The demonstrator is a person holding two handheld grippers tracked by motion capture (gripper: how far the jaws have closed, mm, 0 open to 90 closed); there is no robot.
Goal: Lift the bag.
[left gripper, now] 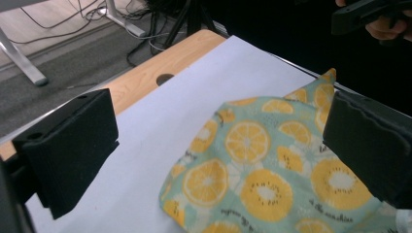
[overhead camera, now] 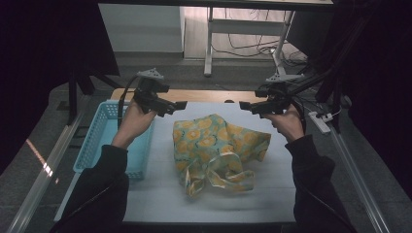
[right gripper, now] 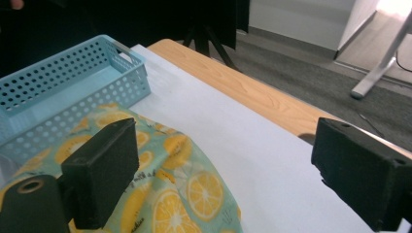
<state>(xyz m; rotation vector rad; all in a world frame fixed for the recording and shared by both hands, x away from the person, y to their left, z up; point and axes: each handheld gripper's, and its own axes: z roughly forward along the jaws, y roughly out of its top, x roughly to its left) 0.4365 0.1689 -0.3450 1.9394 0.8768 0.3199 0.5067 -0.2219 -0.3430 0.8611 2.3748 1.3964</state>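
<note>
While both hands hold their tools above the far half of the table, the fruit-print fabric bag lies crumpled in the middle of the white mat, its handles trailing toward the person. The left gripper hovers above and just left of the bag's far corner, its jaws spread wide with nothing between them; in the left gripper view the orange-slice cloth sits below and beyond the two black pads. The right gripper hangs opposite, over the bag's far right edge, jaws likewise parted and empty. A light blue perforated basket stands at the mat's left side, close beside the bag. Bare wooden tabletop shows past the mat.
</note>
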